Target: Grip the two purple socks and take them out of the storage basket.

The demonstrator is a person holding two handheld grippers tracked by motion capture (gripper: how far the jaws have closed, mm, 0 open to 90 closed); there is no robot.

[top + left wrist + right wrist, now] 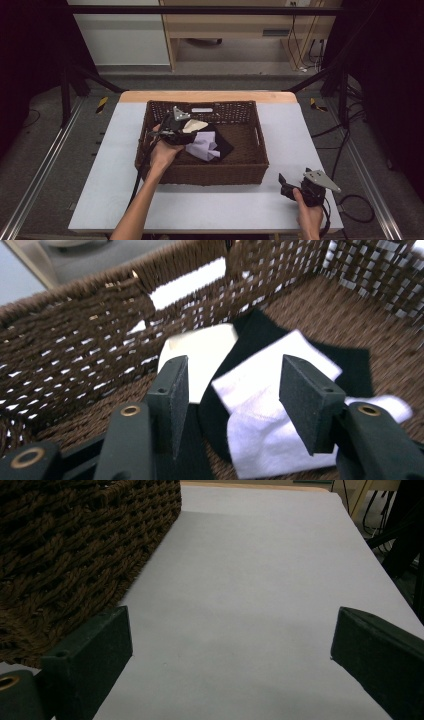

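- The table (200,205), pale grey with a wooden strip along its far edge, carries everything; its bare top also shows between the jaws in the right gripper view
- The brown woven basket (210,174) stands in the middle of the table, a slot handle cut into its far wall; in the right gripper view its outer wall rises at the upper left
- A black cloth (352,365) lies flat on the basket floor, toward the left half, under the other pieces
- A white cloth (265,430), crumpled and lavender-tinted in the high view, lies on top of the black cloth
- A cream cloth (207,352) lies just beside the white one, nearer the far wall, partly on the black cloth
- The left gripper (232,385) is inside the basket, angled down over the cloths; its jaws stand apart, with the white cloth and black cloth behind the gap, and neither pad visibly presses on any fabric
- The right gripper (230,645) is low over the bare table at the near right, well apart from the cloths and just beside the basket's near right corner; its jaws gape wide with nothing between them
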